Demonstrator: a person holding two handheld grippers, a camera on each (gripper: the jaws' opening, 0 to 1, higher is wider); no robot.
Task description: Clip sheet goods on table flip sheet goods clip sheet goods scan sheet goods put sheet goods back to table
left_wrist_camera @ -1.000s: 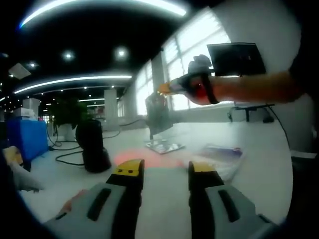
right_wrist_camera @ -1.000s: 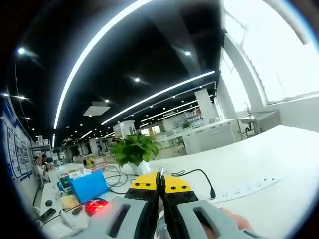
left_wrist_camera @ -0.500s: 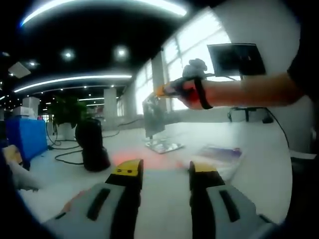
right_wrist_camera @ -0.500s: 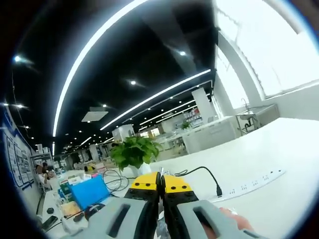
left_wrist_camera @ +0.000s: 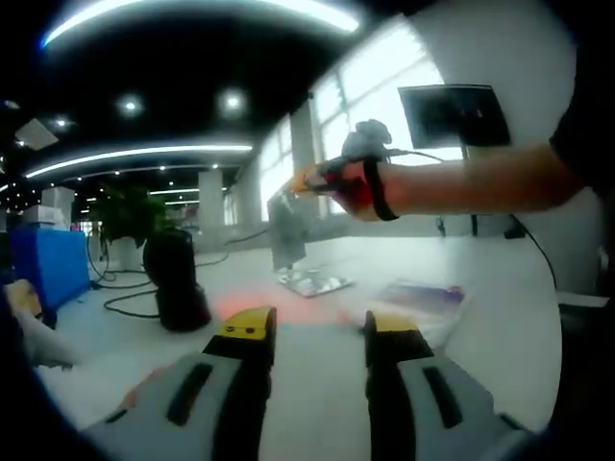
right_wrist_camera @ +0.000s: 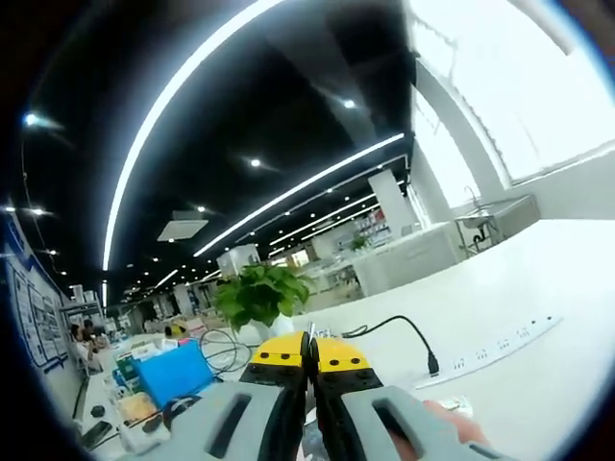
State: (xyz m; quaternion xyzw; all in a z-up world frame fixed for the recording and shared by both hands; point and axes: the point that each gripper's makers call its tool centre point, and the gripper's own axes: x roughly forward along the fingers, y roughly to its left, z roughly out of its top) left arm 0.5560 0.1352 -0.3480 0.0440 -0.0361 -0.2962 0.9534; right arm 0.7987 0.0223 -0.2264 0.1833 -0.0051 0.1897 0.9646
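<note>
Two yellow-tipped grippers at a white table (left_wrist_camera: 500, 317): in the left gripper view, the left gripper (left_wrist_camera: 317, 331) stands parted and empty at lower centre, while the right gripper (left_wrist_camera: 309, 178), upper centre, dangles one blurred sheet pack (left_wrist_camera: 285, 230). A second pack (left_wrist_camera: 423, 298) lies flat, centre right. In the right gripper view, the right gripper (right_wrist_camera: 307, 351) is clamped on the sheet's thin edge, beside one potted plant (right_wrist_camera: 258, 296).

No legible text — wall posters (right_wrist_camera: 29, 307), packets too blurred to read.
</note>
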